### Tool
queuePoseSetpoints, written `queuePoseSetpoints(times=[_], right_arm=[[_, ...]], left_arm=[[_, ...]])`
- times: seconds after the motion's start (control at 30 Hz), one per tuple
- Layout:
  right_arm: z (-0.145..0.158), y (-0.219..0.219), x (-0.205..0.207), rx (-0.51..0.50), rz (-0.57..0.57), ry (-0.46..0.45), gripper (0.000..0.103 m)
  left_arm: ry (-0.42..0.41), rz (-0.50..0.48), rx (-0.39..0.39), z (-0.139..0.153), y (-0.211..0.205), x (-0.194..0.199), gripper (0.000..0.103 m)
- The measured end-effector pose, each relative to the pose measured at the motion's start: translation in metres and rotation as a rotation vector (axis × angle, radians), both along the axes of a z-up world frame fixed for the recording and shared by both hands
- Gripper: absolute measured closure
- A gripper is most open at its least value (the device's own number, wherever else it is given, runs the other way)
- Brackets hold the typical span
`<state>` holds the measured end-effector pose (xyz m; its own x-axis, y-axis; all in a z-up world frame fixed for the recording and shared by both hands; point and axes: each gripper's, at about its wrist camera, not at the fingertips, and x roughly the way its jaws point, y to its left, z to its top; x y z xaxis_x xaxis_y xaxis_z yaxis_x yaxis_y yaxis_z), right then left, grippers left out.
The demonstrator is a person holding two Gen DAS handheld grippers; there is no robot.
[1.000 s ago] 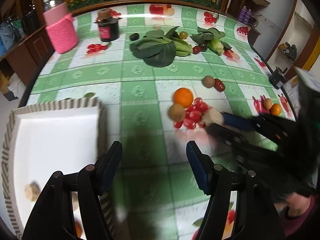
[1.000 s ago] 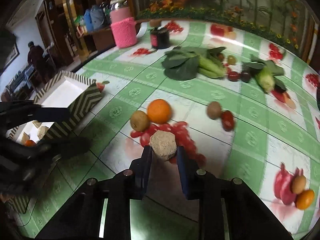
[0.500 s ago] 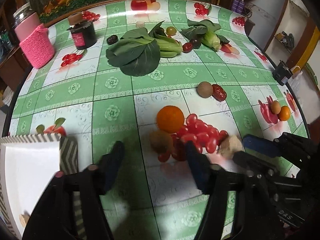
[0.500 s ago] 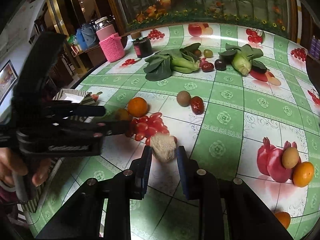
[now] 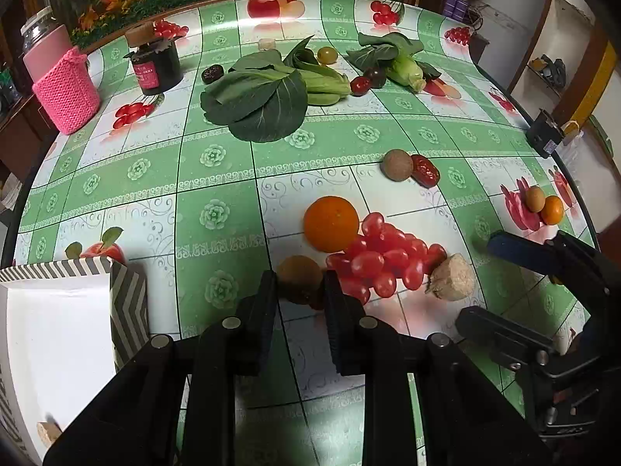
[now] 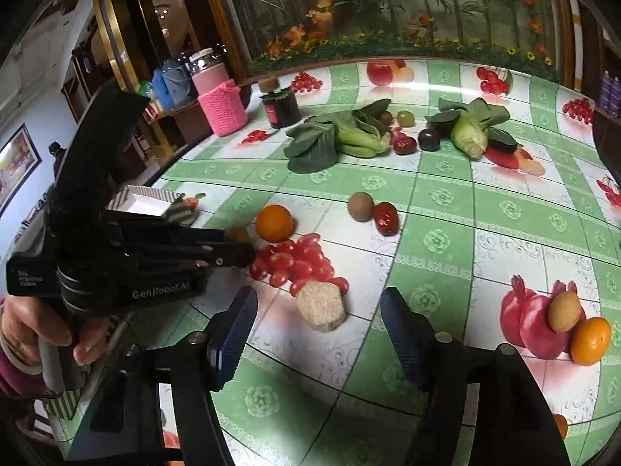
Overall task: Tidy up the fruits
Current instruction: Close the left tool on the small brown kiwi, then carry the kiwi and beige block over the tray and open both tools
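Note:
My left gripper (image 5: 299, 291) is shut on a brown kiwi (image 5: 299, 279) resting on the tablecloth, beside an orange (image 5: 330, 223) and printed red cherries. My right gripper (image 6: 318, 320) is open, its jaws on either side of a beige rough lump (image 6: 320, 306) that lies on the table; the lump also shows in the left wrist view (image 5: 452, 282). A second brown fruit (image 5: 396, 164) and a red date (image 5: 426, 170) lie farther back. The left gripper shows in the right wrist view (image 6: 236, 246) with the orange (image 6: 273, 223) behind it.
A white striped box (image 5: 128, 303) stands at the near left. Leafy greens (image 5: 260, 97), corn (image 5: 407, 68), a dark jar (image 5: 155, 66) and a pink knitted container (image 5: 66, 89) sit at the back. The table edge curves at right (image 5: 582, 209).
My right gripper opened and let the beige lump down onto the table. My left gripper moved from the box toward the fruits and closed on the kiwi.

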<state>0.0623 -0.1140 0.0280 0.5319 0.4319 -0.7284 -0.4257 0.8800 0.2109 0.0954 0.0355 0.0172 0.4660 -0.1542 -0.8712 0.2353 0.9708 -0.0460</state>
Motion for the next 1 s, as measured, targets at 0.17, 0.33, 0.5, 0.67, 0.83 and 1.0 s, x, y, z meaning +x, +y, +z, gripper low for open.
queuePoseSetpoints(times=[0.17, 0.33, 0.5, 0.67, 0.83, 1.0], right_arm=[[-0.013, 0.015, 0.005, -0.104, 0.014, -0.004, 0.071], [-0.015, 0.017, 0.001, -0.137, 0.01, 0.003, 0.074], [0.0, 0.014, -0.014, -0.119, 0.005, -0.02, 0.074], [0.016, 0.013, -0.037, -0.069, -0.014, -0.051, 0.074], [0.028, 0.024, -0.06, -0.021, -0.004, -0.065, 0.074], [0.032, 0.046, -0.079, -0.017, 0.037, -0.068, 0.074]], left_arm=[[0.006, 0.004, -0.005, 0.0, 0.001, -0.003, 0.082], [0.017, 0.007, -0.024, 0.003, 0.004, -0.012, 0.083], [0.007, 0.006, -0.059, 0.015, 0.014, -0.032, 0.083], [-0.018, 0.012, -0.086, 0.031, 0.028, -0.057, 0.082], [-0.036, 0.027, -0.087, 0.041, 0.045, -0.087, 0.082], [-0.06, 0.064, -0.074, 0.047, 0.065, -0.113, 0.082]])
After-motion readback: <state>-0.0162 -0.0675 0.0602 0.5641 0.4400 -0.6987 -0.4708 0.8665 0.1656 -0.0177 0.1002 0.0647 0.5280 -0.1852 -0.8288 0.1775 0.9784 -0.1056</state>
